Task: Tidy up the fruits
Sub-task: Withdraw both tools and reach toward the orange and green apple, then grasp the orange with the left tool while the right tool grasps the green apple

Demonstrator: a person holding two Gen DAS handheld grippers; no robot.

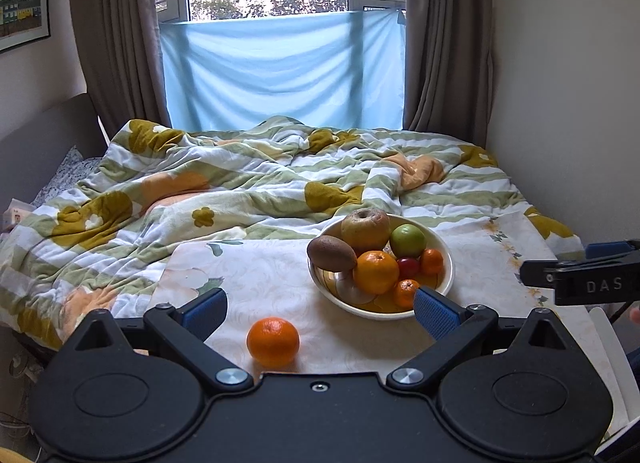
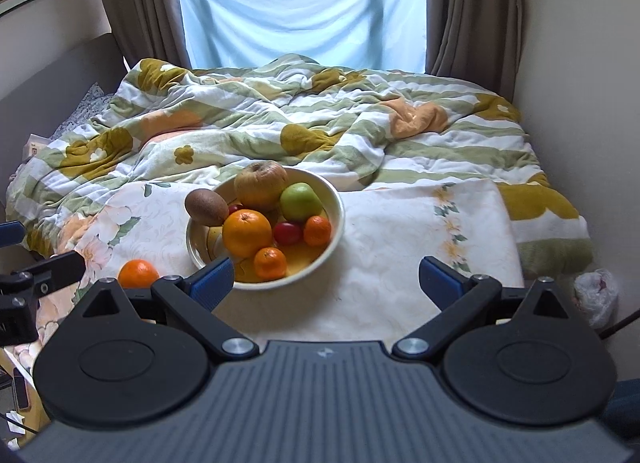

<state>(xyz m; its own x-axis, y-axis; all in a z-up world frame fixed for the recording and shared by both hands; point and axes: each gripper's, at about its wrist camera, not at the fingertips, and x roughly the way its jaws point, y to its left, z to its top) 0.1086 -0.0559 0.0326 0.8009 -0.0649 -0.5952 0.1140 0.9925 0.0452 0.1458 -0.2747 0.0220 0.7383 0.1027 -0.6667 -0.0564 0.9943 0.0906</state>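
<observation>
A cream bowl [image 1: 447, 263] [image 2: 338, 207] stands on the floral tablecloth, holding a kiwi [image 1: 331, 253], a wrinkled apple [image 1: 365, 228], a green apple [image 1: 407, 240], an orange [image 1: 376, 272], small tangerines and a red fruit [image 1: 408, 266]. One loose orange [image 1: 273, 341] [image 2: 138, 273] lies on the cloth left of the bowl. My left gripper [image 1: 320, 313] is open, and the loose orange sits between its fingers, untouched. My right gripper [image 2: 326, 281] is open above the cloth, just in front of the bowl, with nothing held.
A table with a floral cloth [image 2: 400, 231] stands against a bed with a rumpled striped quilt [image 1: 240, 179]. Curtains and a blue sheet hang at the window behind. A wall rises on the right. A plastic bag [image 2: 596, 295] lies low on the right.
</observation>
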